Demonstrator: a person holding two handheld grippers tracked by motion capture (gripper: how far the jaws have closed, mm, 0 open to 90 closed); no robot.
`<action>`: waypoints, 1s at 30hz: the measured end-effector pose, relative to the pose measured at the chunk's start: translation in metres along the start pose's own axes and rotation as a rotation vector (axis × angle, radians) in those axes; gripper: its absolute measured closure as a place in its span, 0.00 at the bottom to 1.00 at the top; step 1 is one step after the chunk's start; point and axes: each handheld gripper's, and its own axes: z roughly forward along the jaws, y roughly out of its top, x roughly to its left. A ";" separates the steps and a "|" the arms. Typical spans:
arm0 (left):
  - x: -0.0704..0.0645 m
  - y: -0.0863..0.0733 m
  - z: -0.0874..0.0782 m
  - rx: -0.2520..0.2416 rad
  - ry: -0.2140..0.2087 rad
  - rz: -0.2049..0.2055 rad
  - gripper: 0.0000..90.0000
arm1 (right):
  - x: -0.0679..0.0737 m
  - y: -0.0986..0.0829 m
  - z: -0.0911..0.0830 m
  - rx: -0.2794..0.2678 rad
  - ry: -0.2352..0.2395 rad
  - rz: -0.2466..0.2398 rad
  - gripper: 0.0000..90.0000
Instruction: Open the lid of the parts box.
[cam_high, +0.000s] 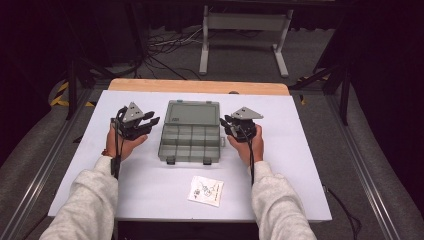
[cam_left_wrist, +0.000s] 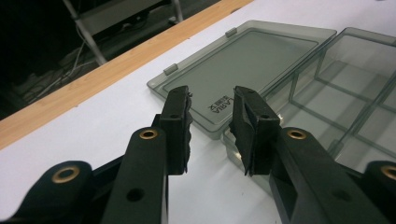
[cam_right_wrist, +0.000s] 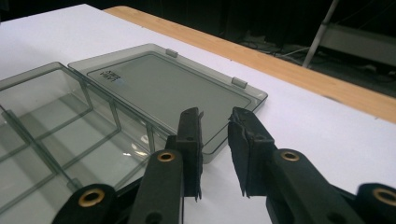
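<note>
Your left gripper (cam_high: 150, 120) sits just beside the left edge of the organizer box (cam_high: 190, 145), and your right gripper (cam_high: 223, 123) just beside its right edge, each with its matte black jaws spread a little and nothing between them. The box is smoky, translucent grey plastic, rectangular with rounded corners, lying open in the middle of the white table (cam_high: 300, 165); thin clear walls split its tray into a grid of small square compartments. Its flat lid (cam_high: 192, 112) is folded back onto the table on the far side, a shallow raised rim running round it and two small latch tabs on its far edge. From the left gripper view, the jaw pads look rough and slightly ragged at the edges, with brass-coloured rivets in the smooth black arms behind them. A light wooden strip (cam_high: 200, 86) borders the table's far edge. Nearer to you lies a small white printed card (cam_high: 205, 190), well apart from the box.
</note>
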 end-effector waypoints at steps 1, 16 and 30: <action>-0.001 -0.001 -0.002 -0.008 -0.003 0.003 0.72 | 0.000 -0.001 -0.002 -0.007 0.004 0.003 0.82; -0.013 -0.015 -0.031 -0.065 -0.003 0.053 0.56 | 0.008 -0.005 -0.030 -0.042 0.060 -0.046 0.77; -0.025 -0.028 -0.058 -0.138 -0.041 0.074 0.33 | 0.016 -0.009 -0.055 -0.072 0.100 -0.108 0.67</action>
